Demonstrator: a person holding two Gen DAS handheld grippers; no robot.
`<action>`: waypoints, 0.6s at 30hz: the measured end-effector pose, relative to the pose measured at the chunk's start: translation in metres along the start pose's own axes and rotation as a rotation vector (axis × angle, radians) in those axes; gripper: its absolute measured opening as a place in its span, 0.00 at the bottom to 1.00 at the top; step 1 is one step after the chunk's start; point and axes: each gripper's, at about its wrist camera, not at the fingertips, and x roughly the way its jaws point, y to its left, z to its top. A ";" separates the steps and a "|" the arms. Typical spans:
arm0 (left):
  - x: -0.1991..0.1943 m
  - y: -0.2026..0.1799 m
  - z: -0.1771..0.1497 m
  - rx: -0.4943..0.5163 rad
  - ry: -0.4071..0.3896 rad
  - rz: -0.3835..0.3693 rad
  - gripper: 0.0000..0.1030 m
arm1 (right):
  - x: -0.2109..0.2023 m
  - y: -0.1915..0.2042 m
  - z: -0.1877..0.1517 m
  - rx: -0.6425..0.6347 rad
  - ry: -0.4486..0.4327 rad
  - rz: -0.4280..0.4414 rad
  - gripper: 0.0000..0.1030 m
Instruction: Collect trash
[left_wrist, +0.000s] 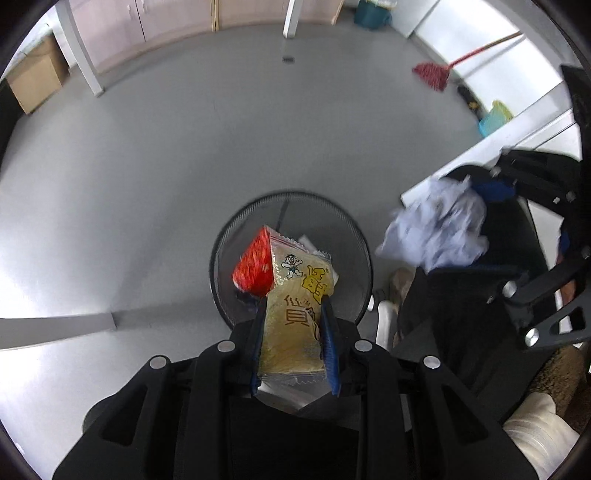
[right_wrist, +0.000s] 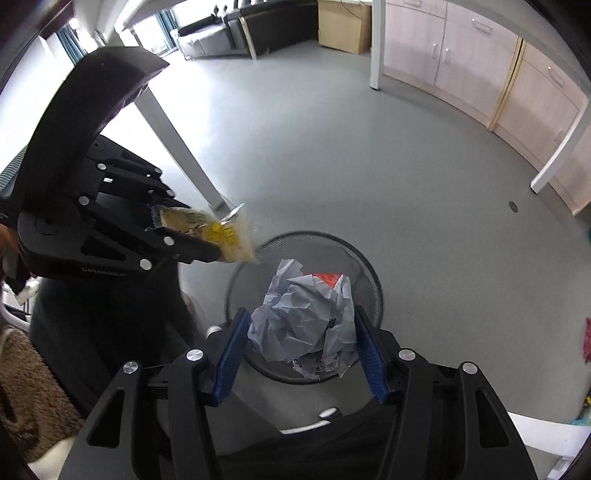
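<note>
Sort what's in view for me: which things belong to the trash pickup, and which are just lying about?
Job:
- yellow snack wrapper, clamped in left gripper
- crumpled paper, clamped in right gripper
- mesh wastebasket on the floor below both, red wrapper already inside

Lying about:
- red mop
- cardboard box
- teal bin
</note>
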 end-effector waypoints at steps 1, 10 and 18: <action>0.003 0.001 -0.001 0.004 0.007 0.009 0.26 | 0.003 0.000 -0.001 0.005 0.002 0.007 0.58; -0.001 -0.001 -0.007 0.026 0.002 0.051 0.95 | 0.007 0.004 0.000 0.001 0.013 -0.016 0.97; -0.022 -0.011 -0.018 0.055 -0.036 0.029 0.95 | 0.003 0.006 -0.006 -0.007 -0.001 -0.028 0.97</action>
